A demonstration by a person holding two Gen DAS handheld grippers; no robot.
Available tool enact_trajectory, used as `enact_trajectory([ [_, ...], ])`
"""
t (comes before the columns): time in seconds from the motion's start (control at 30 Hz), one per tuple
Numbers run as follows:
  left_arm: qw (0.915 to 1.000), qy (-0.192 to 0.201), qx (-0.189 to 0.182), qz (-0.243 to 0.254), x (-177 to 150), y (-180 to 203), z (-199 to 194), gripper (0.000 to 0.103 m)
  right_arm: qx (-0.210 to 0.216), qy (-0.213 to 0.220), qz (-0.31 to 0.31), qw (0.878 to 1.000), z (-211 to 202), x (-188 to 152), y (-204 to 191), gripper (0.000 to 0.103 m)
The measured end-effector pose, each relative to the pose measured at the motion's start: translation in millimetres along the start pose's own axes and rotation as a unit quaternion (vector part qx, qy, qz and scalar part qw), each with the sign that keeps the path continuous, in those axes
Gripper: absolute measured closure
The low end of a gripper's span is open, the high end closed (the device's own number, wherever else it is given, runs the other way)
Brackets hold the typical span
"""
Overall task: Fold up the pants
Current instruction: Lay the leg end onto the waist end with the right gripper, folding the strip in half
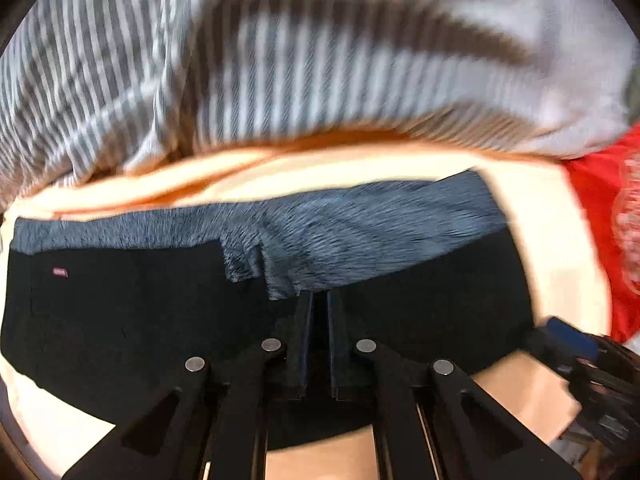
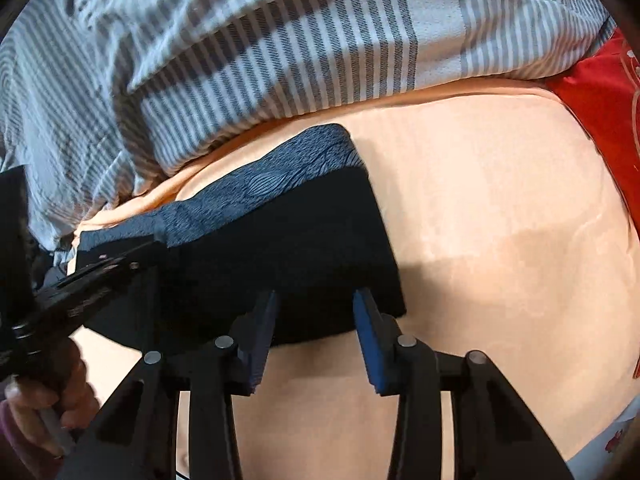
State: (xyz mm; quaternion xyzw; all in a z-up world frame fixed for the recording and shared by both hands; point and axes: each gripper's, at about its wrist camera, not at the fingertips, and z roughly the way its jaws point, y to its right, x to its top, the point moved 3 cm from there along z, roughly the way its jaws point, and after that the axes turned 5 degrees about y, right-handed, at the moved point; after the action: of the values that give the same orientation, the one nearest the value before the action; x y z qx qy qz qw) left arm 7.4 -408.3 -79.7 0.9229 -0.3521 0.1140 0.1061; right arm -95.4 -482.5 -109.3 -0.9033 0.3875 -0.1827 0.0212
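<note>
The pants are black with a grey-blue patterned band along the far edge and lie folded on a peach bed sheet. My left gripper is shut on the pants, pinching the cloth where the black part meets the patterned band. In the right wrist view the pants lie as a folded rectangle, and my right gripper is open and empty over their near edge. The left gripper also shows there, held by a hand at the pants' left side.
A grey and white striped blanket is bunched along the far side of the bed. A red cloth lies at the right. Bare peach sheet spreads to the right of the pants.
</note>
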Motion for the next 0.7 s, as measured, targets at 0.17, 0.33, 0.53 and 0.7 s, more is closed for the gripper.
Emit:
enact_trajectory([
  [0.17, 0.9999, -0.004, 0.009, 0.002, -15, -13, 17, 0.097, 0.001, -0.028, -0.001, 1.0, 29, -5, 2, 0.06],
  [0.33, 0.9991, -0.018, 0.036, 0.013, -16, -8, 12, 0.096, -0.009, -0.028, -0.034, 0.999, 34, -7, -4, 0.056],
  [0.53, 0.9987, -0.023, 0.039, -0.022, -26, -16, -14, 0.096, 0.008, -0.043, -0.029, 0.999, 27, -5, 1, 0.056],
  [0.7, 0.9974, -0.02, 0.046, -0.051, -43, -27, -37, 0.096, 0.008, -0.045, -0.038, 0.998, 23, -8, -2, 0.055],
])
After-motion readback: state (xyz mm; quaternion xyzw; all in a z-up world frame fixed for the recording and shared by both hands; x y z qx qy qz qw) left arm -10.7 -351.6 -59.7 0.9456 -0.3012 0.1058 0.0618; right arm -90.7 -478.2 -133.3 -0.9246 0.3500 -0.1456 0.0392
